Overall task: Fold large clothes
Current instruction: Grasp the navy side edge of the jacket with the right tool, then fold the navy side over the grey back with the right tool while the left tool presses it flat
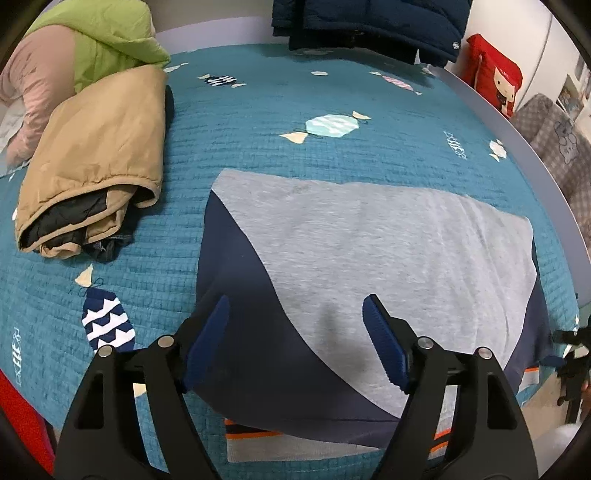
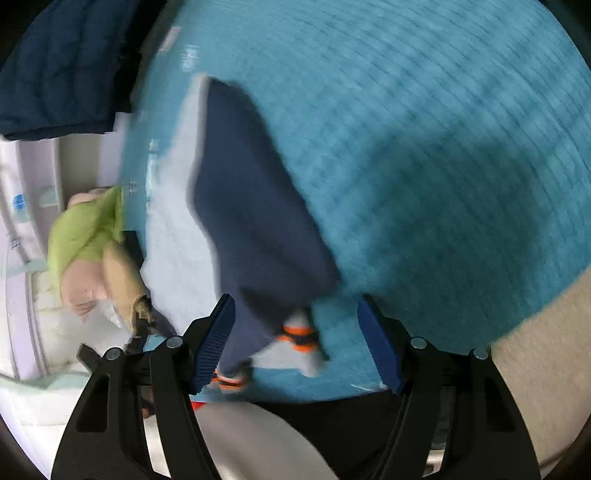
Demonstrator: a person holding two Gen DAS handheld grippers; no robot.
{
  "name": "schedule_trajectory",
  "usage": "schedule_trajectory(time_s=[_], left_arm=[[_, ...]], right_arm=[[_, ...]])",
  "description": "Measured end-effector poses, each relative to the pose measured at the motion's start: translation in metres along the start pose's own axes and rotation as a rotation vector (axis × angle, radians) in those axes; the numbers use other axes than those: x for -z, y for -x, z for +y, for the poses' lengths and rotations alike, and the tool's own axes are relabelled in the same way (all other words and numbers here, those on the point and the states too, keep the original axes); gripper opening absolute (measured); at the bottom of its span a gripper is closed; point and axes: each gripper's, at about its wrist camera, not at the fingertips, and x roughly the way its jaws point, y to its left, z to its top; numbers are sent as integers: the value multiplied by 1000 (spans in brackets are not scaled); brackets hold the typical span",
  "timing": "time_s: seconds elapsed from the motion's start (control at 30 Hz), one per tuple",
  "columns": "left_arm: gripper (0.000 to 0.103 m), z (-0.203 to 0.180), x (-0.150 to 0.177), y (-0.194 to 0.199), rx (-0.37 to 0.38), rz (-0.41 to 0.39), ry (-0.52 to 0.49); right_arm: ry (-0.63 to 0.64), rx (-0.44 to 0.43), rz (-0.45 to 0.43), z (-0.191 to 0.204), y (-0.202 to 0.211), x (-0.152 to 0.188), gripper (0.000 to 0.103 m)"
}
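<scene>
Sweatshirt (image 1: 369,251) in grey and navy lies folded on the teal quilt (image 1: 295,110), close to the quilt's near edge, its long axis running side to side as the left wrist view frames it. A navy sleeve crosses its left part on a diagonal, and ribbing striped grey, navy and orange shows along its near end.

The left gripper (image 1: 295,339) hovers over the sweatshirt's near half with its blue-padded jaws spread wide and nothing between them. The right gripper (image 2: 295,339) is likewise released, jaws apart over the near edge of the quilt, where the sweatshirt (image 2: 258,221) ends in an orange-striped cuff (image 2: 299,338); this view is motion-blurred, so whether a pad touches the cloth cannot be told.

A folded tan jacket (image 1: 96,158) with dark lining sits toward the quilt's left edge, well apart from the sweatshirt. Behind it at the far left corner are a green garment (image 1: 110,37) and a pink one (image 1: 33,85). A dark navy coat (image 1: 369,26) hangs over the far edge, carrying a small round logo too small to read. A red cushion (image 1: 495,77) printed with a cartoon figure stands beyond the far right corner. Small lettering embroidered on the quilt is illegible.
</scene>
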Motion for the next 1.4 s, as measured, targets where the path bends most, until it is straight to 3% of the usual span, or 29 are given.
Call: schedule_trajectory(time_s=[0.17,0.33,0.47,0.53,0.63,0.77,0.83,0.87,0.97,1.07,1.23,1.4], left_arm=[[76,-3,1,-7,7,24,-13],[76,-12,1,-5,18,9,-50],[76,-18,-7,-5,28,-1,-49],[76,-22,-15,-3,76,-13,-27],[76,-32,-29,-7,126,-23,-10],[75,-62,-50,-16,101,-10,-63],[64,-82,-61,-24,32,6,-110],[50,-90,-66,-28,22,18,-124],[12,-103,-76,-40,83,72,-115],[1,-116,-85,-51,96,106,-107],[0,-132,-94,-71,114,156,-115],[0,-144,-98,-110,60,213,-119]], right_arm=[[24,-167,-53,-3,-17,-12,66],[-12,-183,-90,-1,-22,-27,67],[72,-238,-130,21,-18,-20,36],[102,-260,-141,30,-21,-21,35],[116,-78,-114,37,-46,-28,37],[104,-34,-130,46,-47,-28,32],[125,18,-160,57,-43,-21,28],[153,50,-180,67,-42,-17,25],[195,102,-218,89,-50,-11,22],[215,150,-229,94,-52,-9,22],[170,191,-212,94,-69,-17,22],[221,248,-212,101,-77,-17,26]])
